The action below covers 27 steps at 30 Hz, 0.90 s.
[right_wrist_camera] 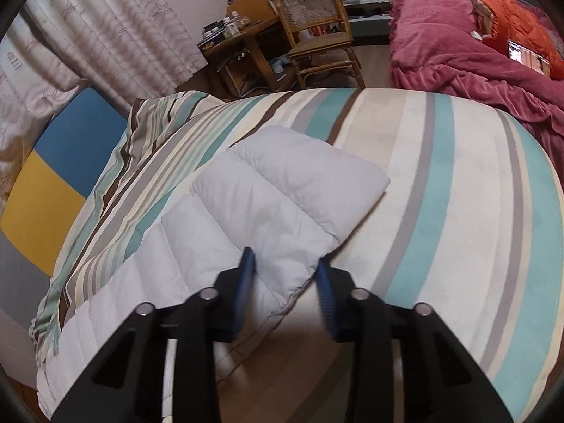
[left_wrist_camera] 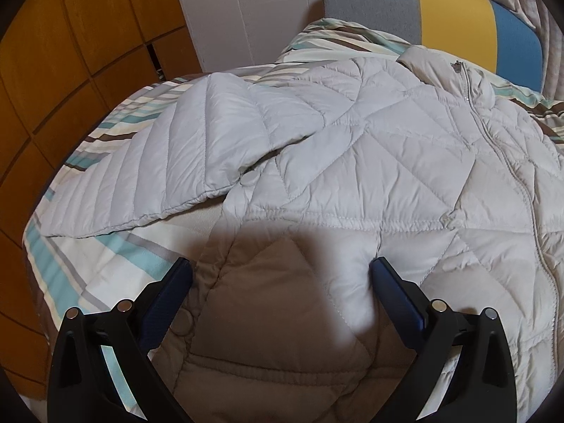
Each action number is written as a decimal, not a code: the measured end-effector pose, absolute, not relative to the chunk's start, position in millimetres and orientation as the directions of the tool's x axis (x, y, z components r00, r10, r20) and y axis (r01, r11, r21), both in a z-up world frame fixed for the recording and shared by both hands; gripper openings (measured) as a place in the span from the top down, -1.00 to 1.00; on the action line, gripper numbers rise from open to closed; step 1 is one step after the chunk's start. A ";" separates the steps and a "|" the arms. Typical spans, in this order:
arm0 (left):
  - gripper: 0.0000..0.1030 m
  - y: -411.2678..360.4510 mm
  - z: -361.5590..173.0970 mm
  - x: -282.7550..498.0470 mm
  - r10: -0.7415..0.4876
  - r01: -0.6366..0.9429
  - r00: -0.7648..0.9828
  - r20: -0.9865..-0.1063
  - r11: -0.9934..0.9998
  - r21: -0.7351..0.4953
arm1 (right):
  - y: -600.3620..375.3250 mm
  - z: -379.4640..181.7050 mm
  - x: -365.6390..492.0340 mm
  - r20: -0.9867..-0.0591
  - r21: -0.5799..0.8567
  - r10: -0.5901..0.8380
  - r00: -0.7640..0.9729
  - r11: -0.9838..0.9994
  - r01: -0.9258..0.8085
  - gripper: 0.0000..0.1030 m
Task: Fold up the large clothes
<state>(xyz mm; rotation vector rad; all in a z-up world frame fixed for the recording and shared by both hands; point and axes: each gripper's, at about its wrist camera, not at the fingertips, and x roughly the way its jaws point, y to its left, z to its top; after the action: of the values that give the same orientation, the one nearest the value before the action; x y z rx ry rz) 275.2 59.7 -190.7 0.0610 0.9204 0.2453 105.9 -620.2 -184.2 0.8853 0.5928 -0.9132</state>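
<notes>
The left gripper (left_wrist_camera: 282,275) casts a shadow over the jacket (left_wrist_camera: 370,148) hem directly beneath it, dimming the quilting there, and the jacket's far right side runs off the picture's edge. Ahead of the right gripper (right_wrist_camera: 286,262), whose two blue pads look smeared, the sleeve (right_wrist_camera: 282,190) bunches between them; whether they actually press it cannot be told. Far beyond it, the small items on the wooden desk (right_wrist_camera: 243,35) are too tiny to identify.

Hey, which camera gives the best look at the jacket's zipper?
The left wrist view. There the zipper runs in full down the front of the quilted jacket spread on the striped bedding. The right wrist view shows no zipper, only a sleeve between the right gripper's jaws.
</notes>
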 end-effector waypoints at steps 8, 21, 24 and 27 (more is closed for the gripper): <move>-0.94 64.3 -186.8 278.8 0.207 -0.172 0.564 -0.800 0.976 0.132 | -593.5 -165.0 130.8 -0.697 0.309 -0.463 0.548 0.495 0.812 0.88; -0.94 115.0 -191.2 296.7 0.258 -0.341 0.555 -0.791 0.938 0.066 | -454.1 -119.2 205.1 -0.501 -0.094 -0.505 0.703 0.839 0.536 0.89; -0.94 117.3 -195.0 295.0 0.240 -0.351 0.562 -0.791 0.936 0.035 | -422.6 -117.7 220.4 -0.480 -0.157 -0.474 0.738 0.874 0.459 0.90; -0.94 117.4 -197.7 294.2 0.230 -0.353 0.567 -0.791 0.935 0.018 | -392.3 -117.9 231.7 -0.471 -0.180 -0.422 0.774 0.905 0.385 0.90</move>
<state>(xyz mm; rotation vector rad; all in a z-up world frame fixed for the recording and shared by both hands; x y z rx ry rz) 294.2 117.4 -197.7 -0.1480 0.9058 0.3438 231.7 -392.3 -117.9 -0.0745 0.5274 -0.4373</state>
